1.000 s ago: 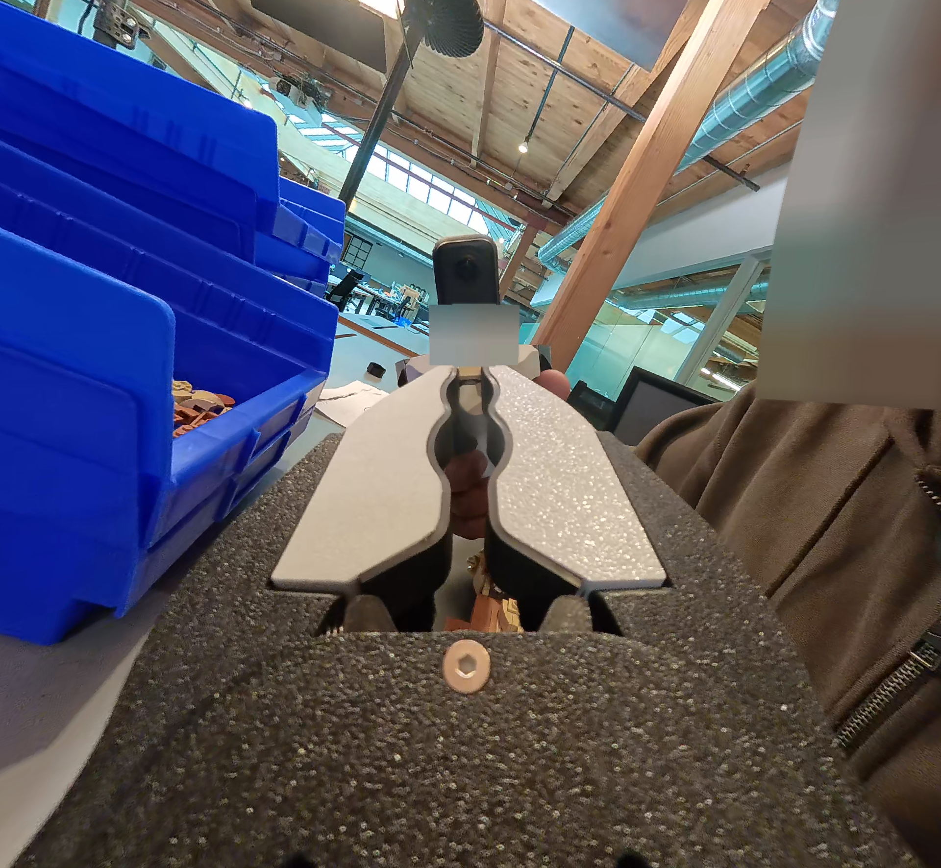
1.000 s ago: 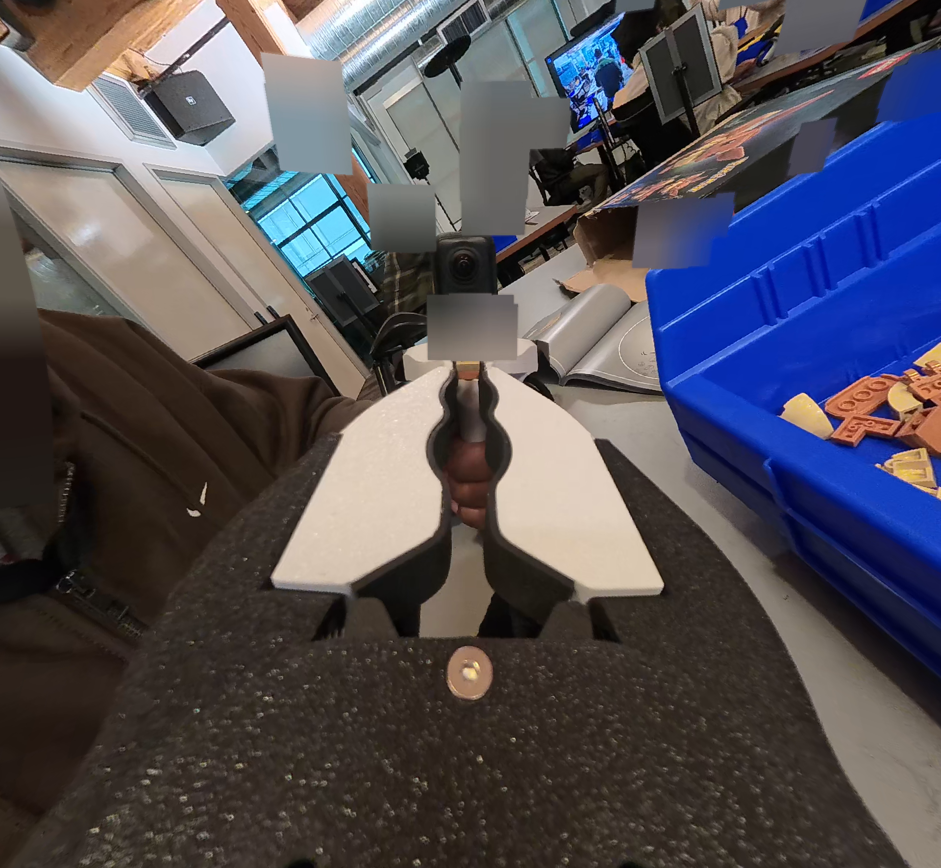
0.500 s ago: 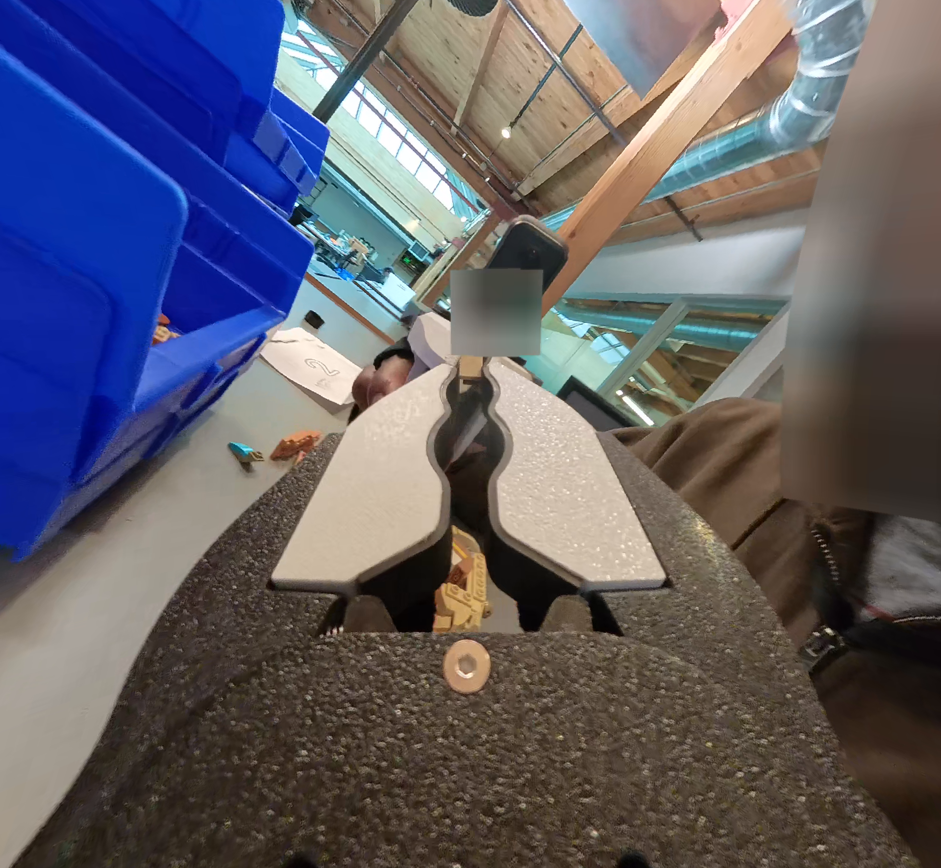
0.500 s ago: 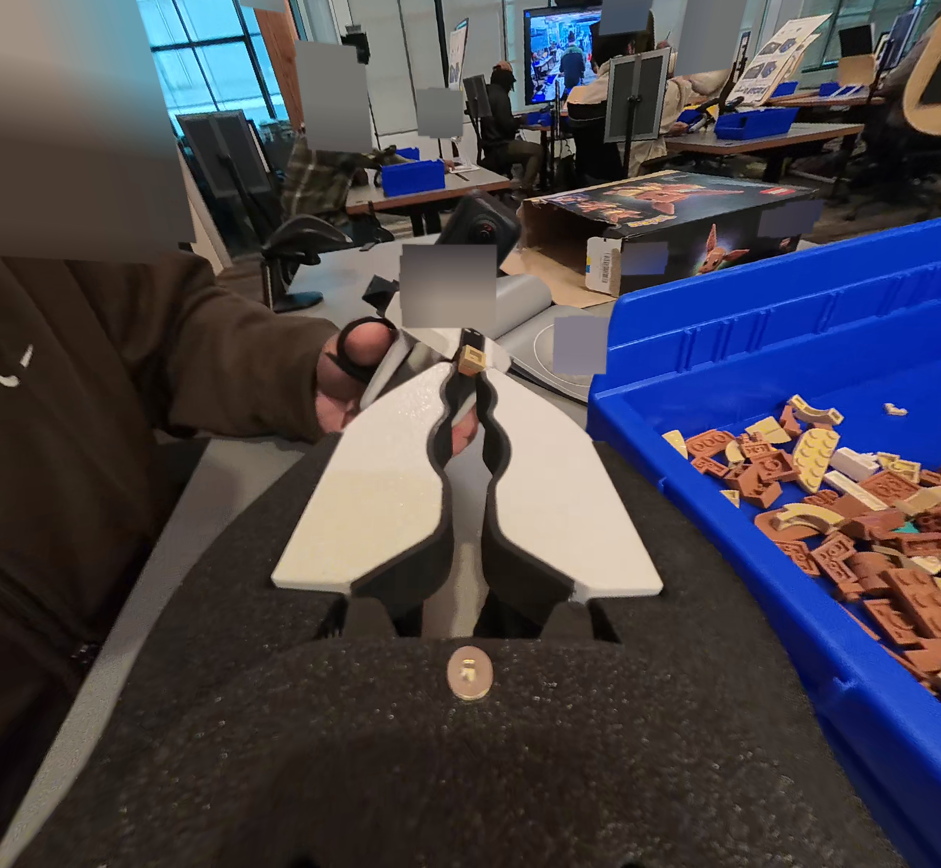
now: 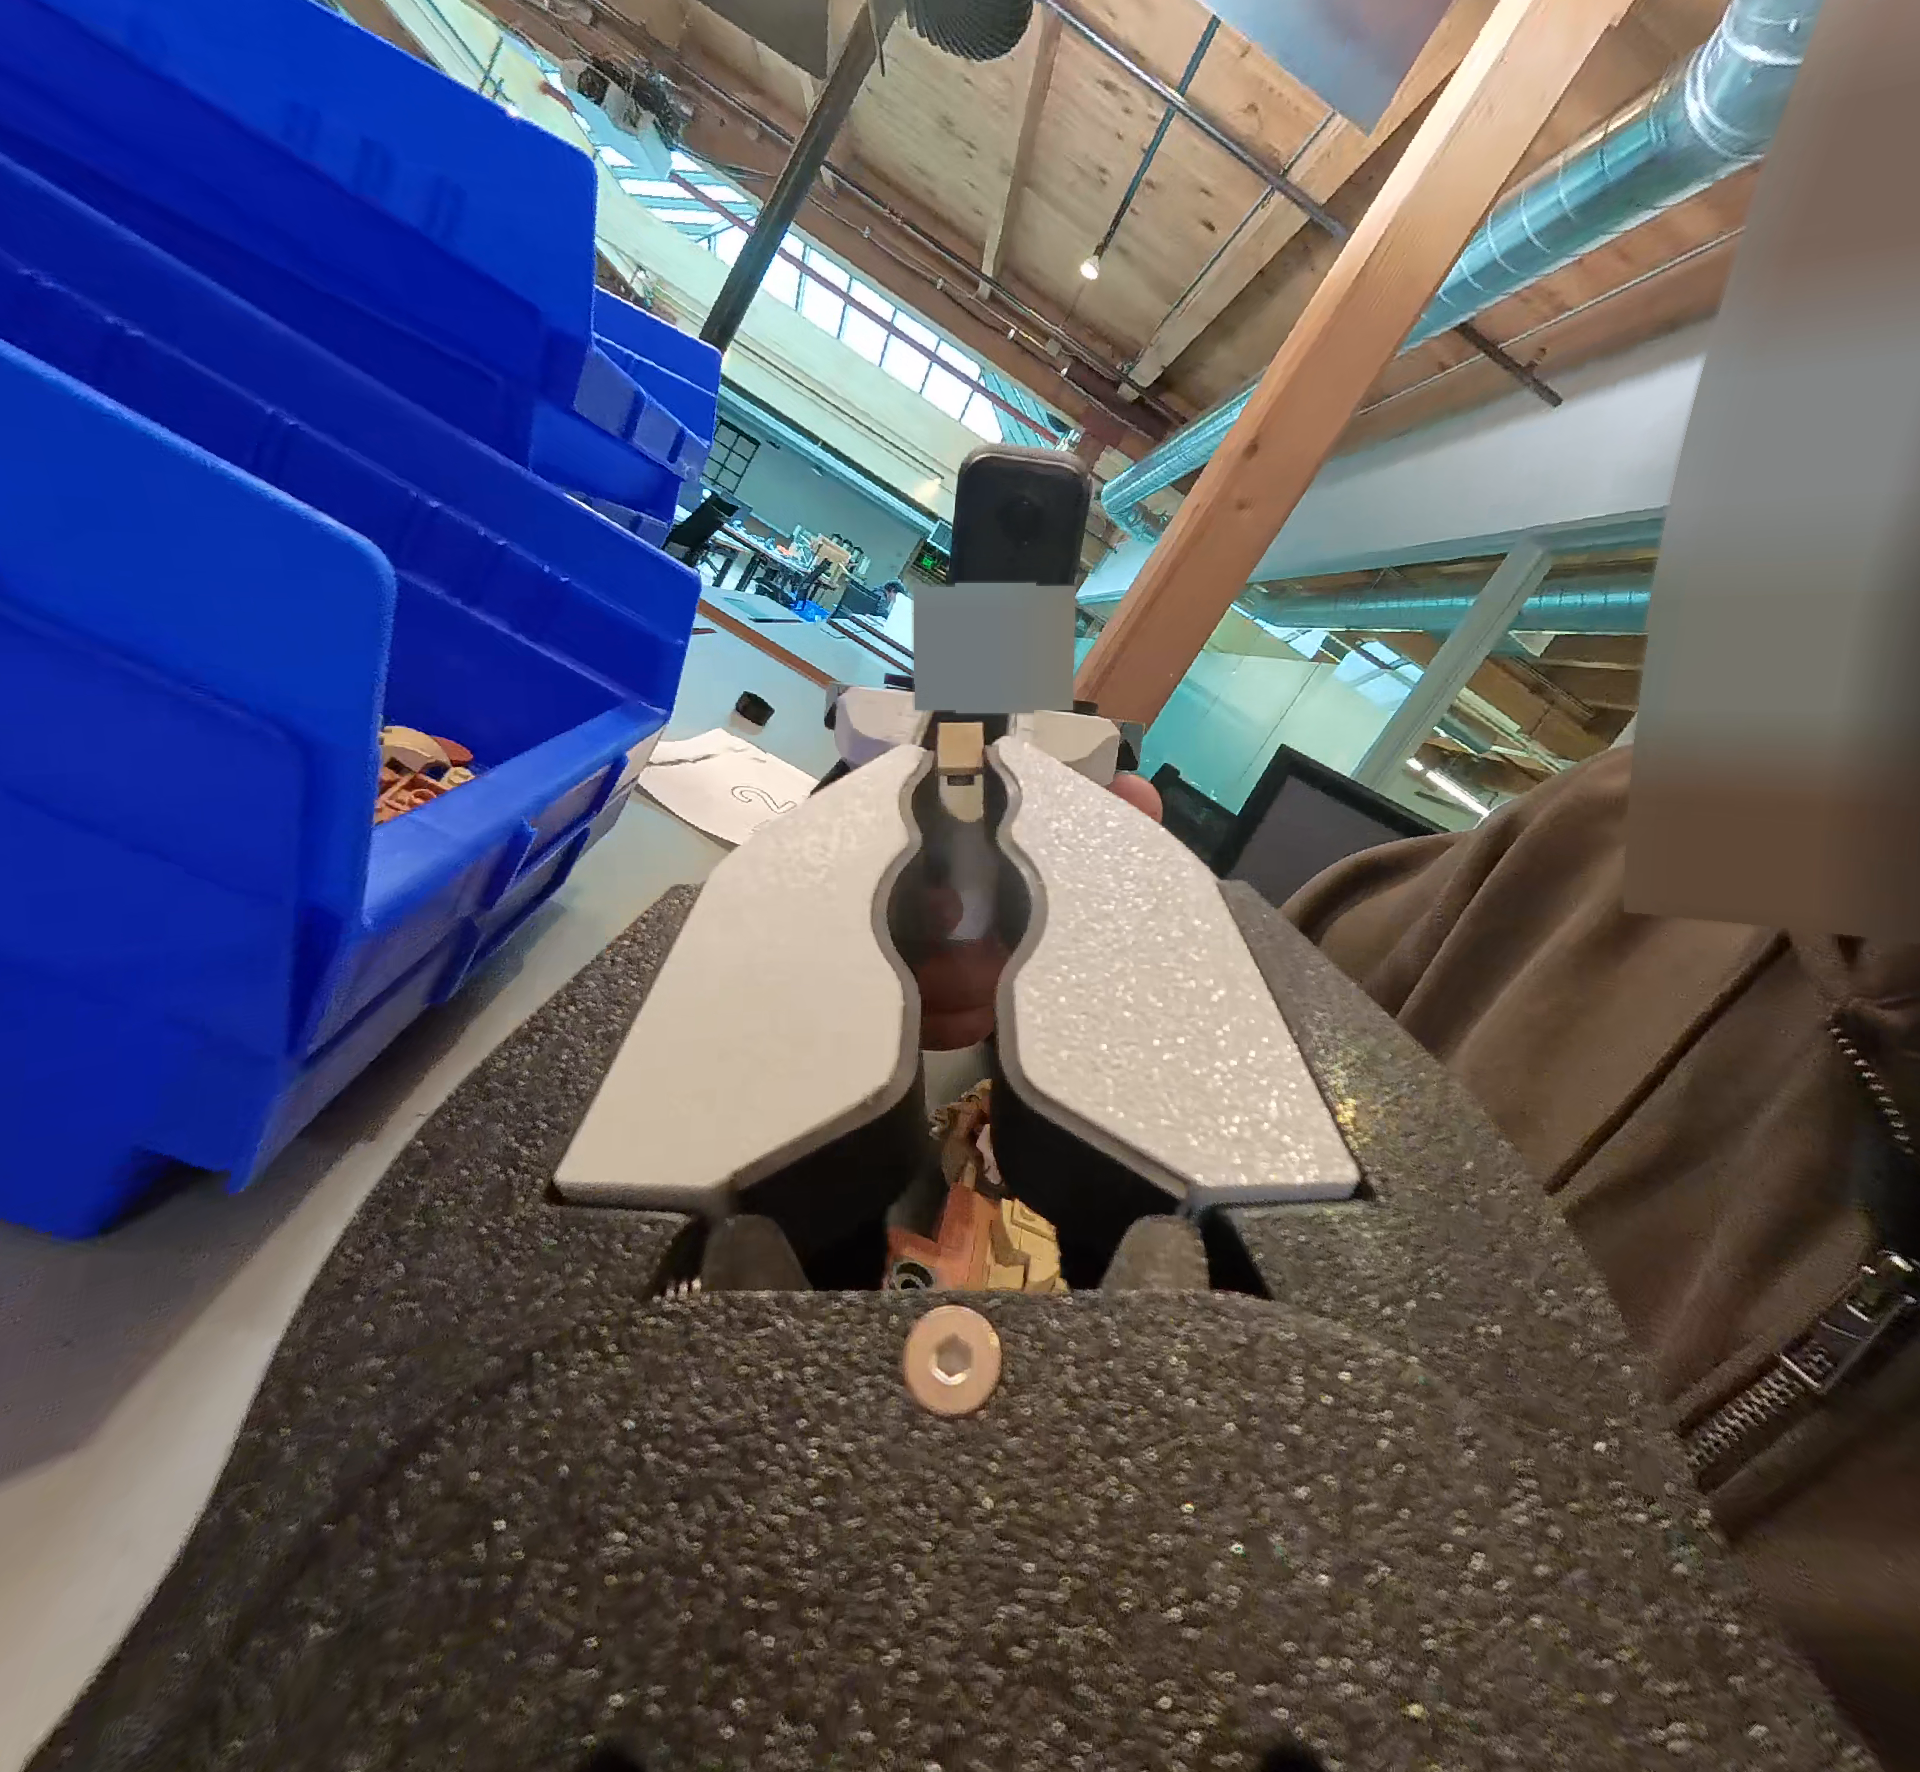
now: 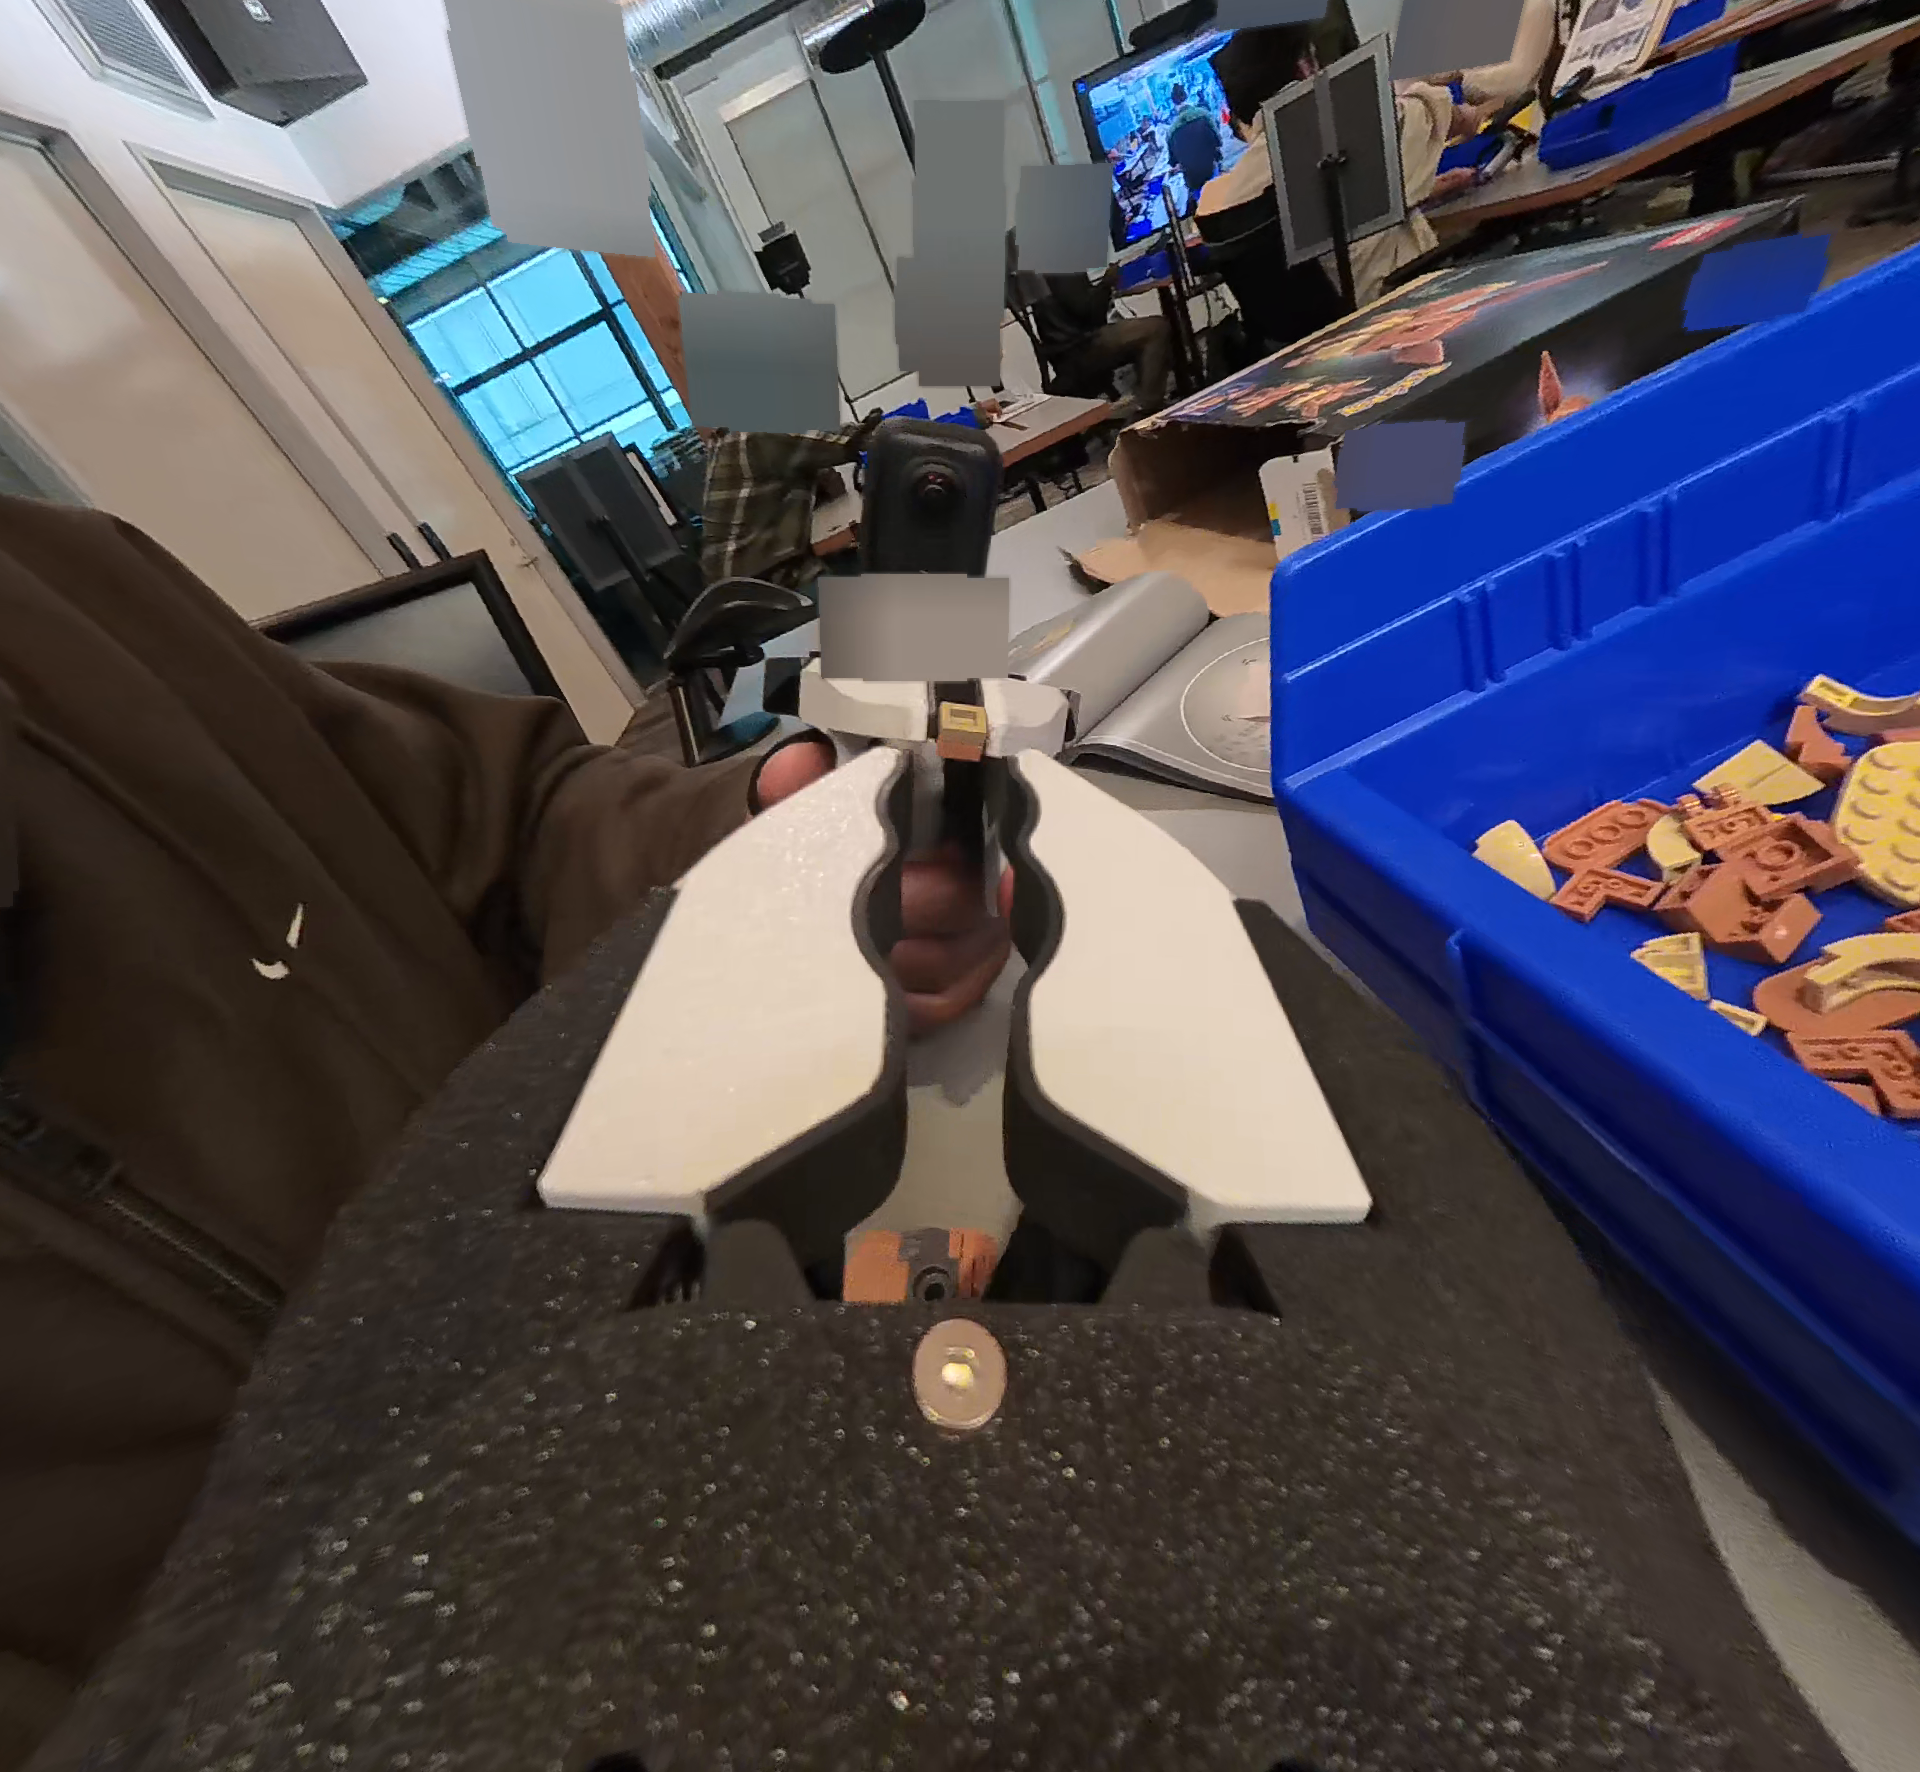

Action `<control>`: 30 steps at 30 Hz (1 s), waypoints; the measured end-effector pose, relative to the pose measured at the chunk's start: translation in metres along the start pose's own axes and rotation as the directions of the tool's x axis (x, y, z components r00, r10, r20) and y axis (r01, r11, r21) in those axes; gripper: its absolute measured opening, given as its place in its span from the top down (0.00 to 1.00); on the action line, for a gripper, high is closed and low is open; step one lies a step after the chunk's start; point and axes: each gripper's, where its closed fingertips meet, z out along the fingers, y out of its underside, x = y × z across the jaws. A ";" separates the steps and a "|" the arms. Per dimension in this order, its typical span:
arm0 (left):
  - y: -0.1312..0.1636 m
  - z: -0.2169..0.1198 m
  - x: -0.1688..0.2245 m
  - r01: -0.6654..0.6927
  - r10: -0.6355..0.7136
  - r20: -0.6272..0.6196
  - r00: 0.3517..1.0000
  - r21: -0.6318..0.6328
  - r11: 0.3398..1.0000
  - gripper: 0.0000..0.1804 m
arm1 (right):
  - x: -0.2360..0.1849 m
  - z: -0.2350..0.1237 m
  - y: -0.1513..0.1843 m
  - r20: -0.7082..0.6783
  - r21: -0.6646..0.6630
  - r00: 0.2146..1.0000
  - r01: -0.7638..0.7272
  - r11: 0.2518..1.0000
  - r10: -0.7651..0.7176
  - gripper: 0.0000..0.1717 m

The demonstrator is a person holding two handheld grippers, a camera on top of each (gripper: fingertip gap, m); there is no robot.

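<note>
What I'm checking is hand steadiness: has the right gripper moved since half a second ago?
Yes. The right gripper has rolled clockwise: the blue bin's rim now slants more steeply up to the right, and the wall speaker shows upper left.

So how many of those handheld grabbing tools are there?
2: the left tool, clamped on a small tan brick, and the right tool, facing it tip to tip with fingers apart. Other desks lie too far off to check.
</note>
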 end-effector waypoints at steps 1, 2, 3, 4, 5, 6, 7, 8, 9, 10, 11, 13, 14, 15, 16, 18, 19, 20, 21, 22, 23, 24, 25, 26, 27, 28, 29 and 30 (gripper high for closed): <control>0.000 0.000 0.000 -0.004 0.004 0.002 1.000 -0.001 1.000 0.96 | -0.001 0.000 0.000 0.007 0.003 1.000 -0.008 1.000 0.008 0.92; 0.001 0.000 -0.001 -0.007 0.007 0.003 1.000 -0.002 1.000 0.96 | -0.002 0.000 0.000 0.013 0.006 1.000 -0.017 1.000 0.017 0.93; 0.001 0.000 0.000 -0.011 0.011 0.002 1.000 -0.003 1.000 0.96 | -0.002 0.000 0.000 0.018 0.011 0.999 -0.028 1.000 0.028 0.93; 0.001 0.000 0.000 -0.016 0.016 0.000 1.000 -0.003 1.000 0.96 | -0.002 0.001 -0.001 0.022 0.015 0.999 -0.041 0.999 0.040 0.94; 0.001 0.000 0.001 -0.022 0.022 0.000 1.000 -0.005 1.000 0.96 | -0.002 0.001 -0.001 0.027 0.019 0.998 -0.053 0.998 0.053 0.94; 0.002 0.001 0.001 -0.031 0.031 0.003 1.000 -0.012 0.999 0.96 | -0.002 0.001 -0.001 0.031 0.020 0.997 -0.065 0.998 0.064 0.94; 0.004 0.001 0.001 -0.042 0.042 0.006 0.999 -0.022 0.999 0.96 | -0.002 0.001 0.000 0.035 0.020 0.997 -0.074 0.997 0.073 0.95; 0.005 0.002 0.001 -0.051 0.052 0.006 0.999 -0.029 0.998 0.96 | -0.002 0.001 0.000 0.039 0.019 0.996 -0.080 0.997 0.079 0.95; 0.005 0.002 0.002 -0.058 0.058 0.006 0.998 -0.025 0.998 0.96 | -0.002 0.002 0.001 0.042 0.019 0.996 -0.085 0.996 0.084 0.95; 0.005 0.002 0.002 -0.057 0.058 0.006 0.998 -0.023 0.998 0.96 | -0.002 0.002 0.001 0.043 0.020 0.995 -0.087 0.996 0.086 0.95; 0.005 0.002 0.002 -0.055 0.055 0.006 0.998 -0.021 0.998 0.96 | -0.003 0.002 0.001 0.042 0.020 0.996 -0.086 0.996 0.085 0.95; 0.004 0.002 0.002 -0.046 0.046 0.004 0.999 -0.015 0.999 0.96 | -0.003 0.002 0.001 0.039 0.021 0.996 -0.081 0.997 0.080 0.95; 0.004 0.002 0.002 -0.038 0.038 0.002 0.999 -0.012 0.999 0.96 | -0.003 0.002 0.001 0.039 0.021 0.996 -0.079 0.997 0.078 0.95; 0.005 0.002 0.002 -0.027 0.027 -0.002 1.000 -0.011 1.000 0.96 | -0.003 0.002 0.001 0.040 0.022 0.997 -0.073 0.997 0.072 0.95; 0.005 0.002 0.003 -0.016 0.016 -0.007 1.000 -0.009 1.000 0.96 | -0.003 0.001 0.001 0.039 0.022 0.997 -0.061 0.998 0.060 0.95; 0.005 0.003 0.003 0.011 -0.011 -0.014 1.000 -0.008 1.000 0.96 | -0.004 0.001 0.001 0.031 0.023 0.999 -0.020 1.000 0.020 0.95; 0.005 0.003 0.003 0.032 -0.032 -0.017 0.999 -0.007 0.999 0.96 | -0.004 0.001 0.002 0.022 0.021 1.000 0.004 1.000 -0.004 0.95; 0.005 0.003 0.003 0.055 -0.055 -0.021 0.998 -0.008 0.998 0.96 | -0.003 0.001 0.002 0.013 0.018 1.000 0.028 0.999 -0.029 0.95; 0.006 0.003 0.003 0.075 -0.075 -0.026 0.997 -0.010 0.997 0.96 | -0.003 0.000 0.003 0.005 0.013 0.999 0.053 0.999 -0.053 0.95; 0.006 0.003 0.003 0.094 -0.095 -0.031 0.995 -0.010 0.995 0.96 | -0.003 0.000 0.003 0.000 0.007 0.997 0.073 0.997 -0.073 0.95; 0.006 0.003 0.003 0.112 -0.112 -0.035 0.993 -0.010 0.994 0.96 | -0.003 0.000 0.004 -0.004 0.002 0.996 0.092 0.996 -0.092 0.95; 0.006 0.003 0.003 0.129 -0.129 -0.038 0.991 -0.008 0.992 0.96 | -0.003 0.000 0.004 -0.012 -0.004 0.993 0.118 0.993 -0.118 0.95; 0.007 0.003 0.002 0.146 -0.146 -0.040 0.988 -0.008 0.989 0.95 | -0.003 -0.001 0.005 -0.022 -0.014 0.988 0.152 0.988 -0.152 0.95; 0.007 0.003 0.002 0.160 -0.160 -0.041 0.986 -0.008 0.987 0.95 | -0.002 -0.001 0.005 -0.033 -0.029 0.982 0.184 0.982 -0.185 0.95; 0.008 0.003 0.001 0.173 -0.173 -0.040 0.984 -0.008 0.985 0.95 | -0.001 -0.001 0.006 -0.045 -0.048 0.975 0.216 0.975 -0.219 0.95; 0.009 0.003 0.001 0.187 -0.187 -0.040 0.981 -0.009 0.982 0.95 | -0.001 -0.002 0.007 -0.058 -0.070 0.965 0.253 0.965 -0.257 0.95; 0.009 0.004 0.000 0.202 -0.202 -0.040 0.979 -0.010 0.979 0.95 | 0.000 -0.002 0.008 -0.070 -0.092 0.952 0.291 0.952 -0.298 0.95; 0.010 0.004 0.000 0.214 -0.215 -0.041 0.976 -0.010 0.977 0.95 | 0.001 -0.003 0.009 -0.081 -0.110 0.939 0.324 0.940 -0.334 0.95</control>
